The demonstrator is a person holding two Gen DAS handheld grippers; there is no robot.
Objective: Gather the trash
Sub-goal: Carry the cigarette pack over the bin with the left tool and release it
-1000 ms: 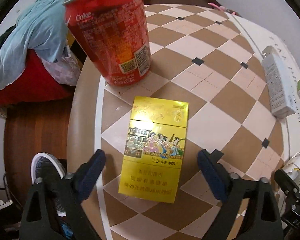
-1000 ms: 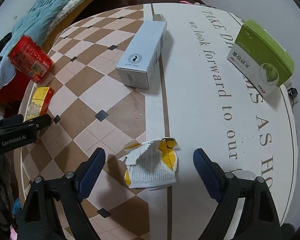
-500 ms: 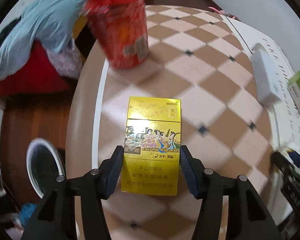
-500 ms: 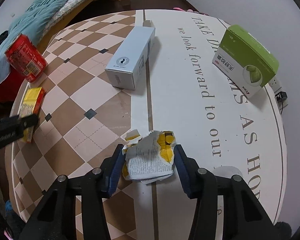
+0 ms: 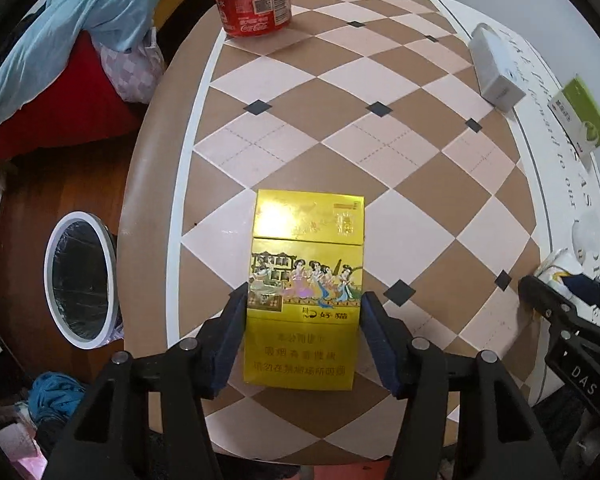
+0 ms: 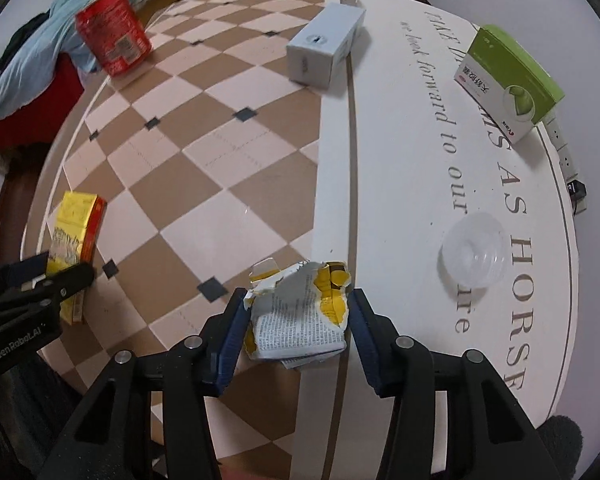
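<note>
- Underfoot, so to speak: round table (image 5: 284, 92) topped with brown and pale pink diamond checks on one side, plain white with grey lettering on the other (image 6: 412, 168).
- Left gripper (image 5: 302, 332) clamped on flat yellow cigarette pack (image 5: 306, 284), blue pads pressed to both long edges; pack near the table's edge.
- Right gripper (image 6: 296, 324) clenched on torn, crumpled white-and-yellow printed paper carton (image 6: 300, 316), straddling the seam between checks and white.
- Farther out on the checks: red Coke can (image 6: 114, 32) upright near the rim; pale grey rectangular box (image 6: 324, 48) lying just by the brown dividing stripe.
- On the white half: green-and-white cardboard box (image 6: 508, 80) near the far edge; clear plastic lid (image 6: 474, 256) well apart from it, near the carton.
- Below the table edge in the left wrist view: dark wood floor (image 5: 32, 200) with a white-rimmed round bin (image 5: 80, 280), lined in black.
- Beyond the can: light blue cloth (image 5: 76, 12) heaped over something red (image 5: 60, 100).
</note>
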